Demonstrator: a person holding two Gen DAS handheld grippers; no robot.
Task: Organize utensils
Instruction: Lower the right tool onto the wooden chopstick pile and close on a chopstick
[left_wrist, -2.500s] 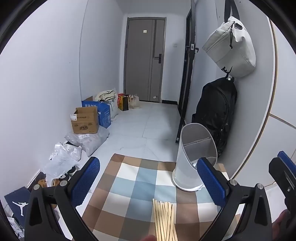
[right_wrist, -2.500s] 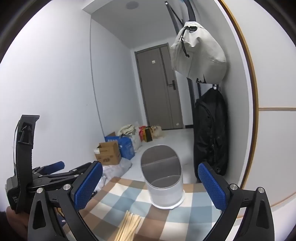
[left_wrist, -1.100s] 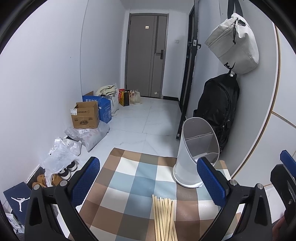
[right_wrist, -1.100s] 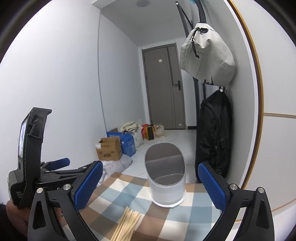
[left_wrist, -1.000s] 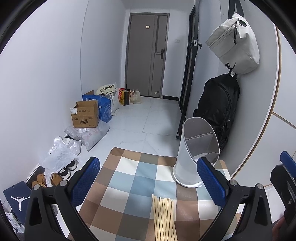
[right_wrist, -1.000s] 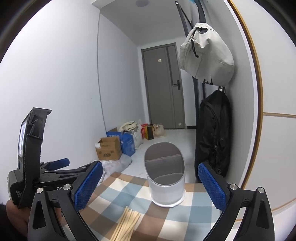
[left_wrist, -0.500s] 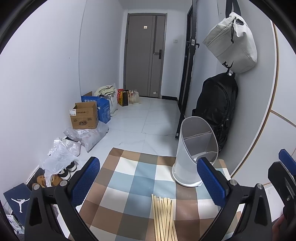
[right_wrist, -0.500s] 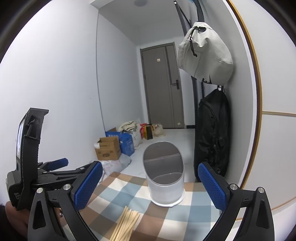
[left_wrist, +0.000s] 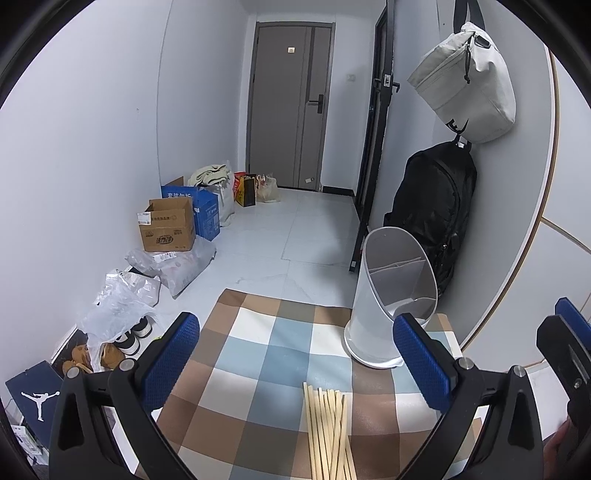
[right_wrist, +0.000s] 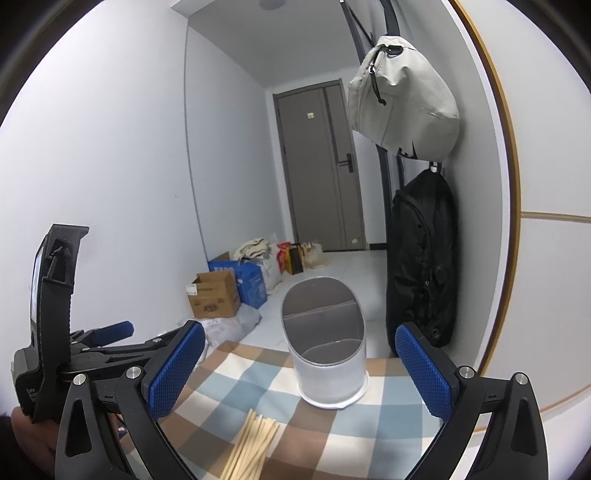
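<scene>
On checkered counter (left_wrist: 258, 369): chopstick bundle (left_wrist: 327, 428) flat, near white divided holder (left_wrist: 391, 306). Left tool (left_wrist: 295, 358) and right tool (right_wrist: 301, 373) both spread, empty.

Both views are evenly lit by soft, cool indoor light — shadows are faint and nothing glares. Focus is sharp throughout. Fisheye distortion bows the walls (left_wrist: 92, 147) and door (right_wrist: 321, 166) — a black vignette rings each frame's corners.

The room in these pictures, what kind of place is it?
Probably the entrance hallway of a home: a grey door at the far end, a black backpack hanging on the wall, cardboard boxes and shoes along the floor.
</scene>
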